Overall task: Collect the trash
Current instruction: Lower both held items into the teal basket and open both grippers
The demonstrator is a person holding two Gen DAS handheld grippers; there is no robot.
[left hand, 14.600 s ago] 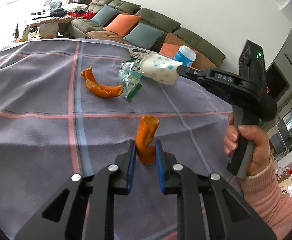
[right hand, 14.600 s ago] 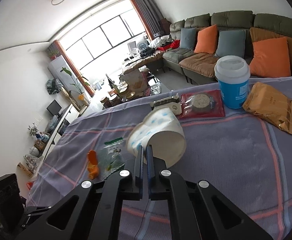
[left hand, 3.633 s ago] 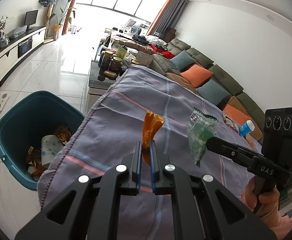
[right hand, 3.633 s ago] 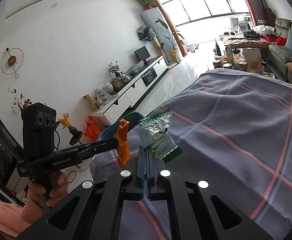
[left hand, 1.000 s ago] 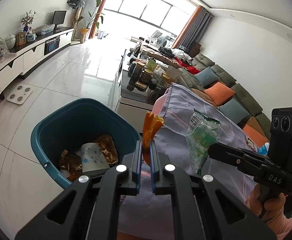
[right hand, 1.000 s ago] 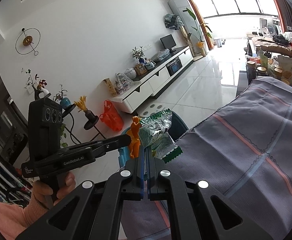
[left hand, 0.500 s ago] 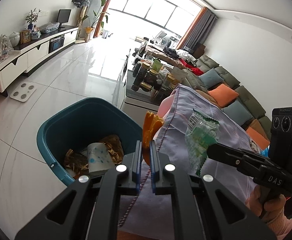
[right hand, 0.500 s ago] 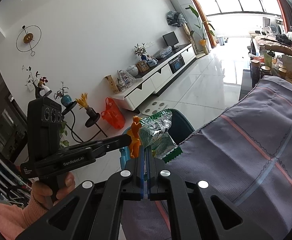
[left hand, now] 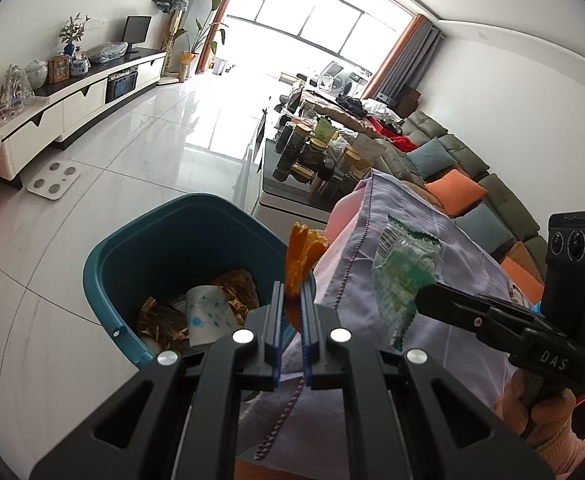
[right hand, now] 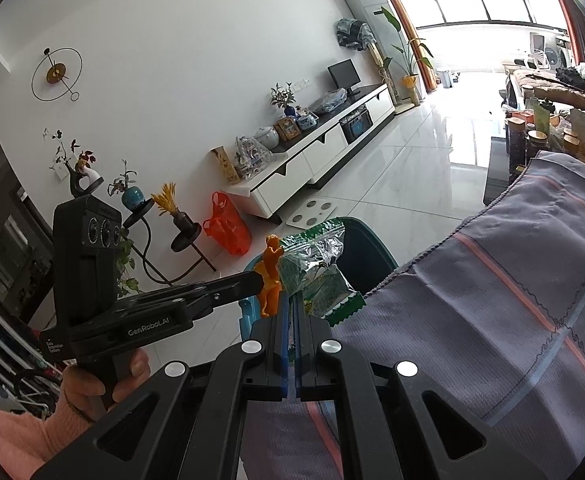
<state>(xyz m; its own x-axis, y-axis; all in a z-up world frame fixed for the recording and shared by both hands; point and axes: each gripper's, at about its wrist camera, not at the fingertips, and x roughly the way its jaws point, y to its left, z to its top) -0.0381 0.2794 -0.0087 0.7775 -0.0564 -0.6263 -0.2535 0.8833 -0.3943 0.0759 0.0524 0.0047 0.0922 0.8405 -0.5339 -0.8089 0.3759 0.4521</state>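
Left claw grips orange peel beside teal bin, tablecloth adjoining.

This is a home living room: a long sofa with cushions, a low white TV cabinet with a screen, house plants, a wall clock and big windows.

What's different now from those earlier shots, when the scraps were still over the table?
Both hands have carried their loads off the tablecloth toward the teal bin. The left gripper, then open around the orange peel, has clamped it; the right gripper swapped the paper cup, now in the bin, for the green wrapper. Over the last second, nothing changed: both grips held.
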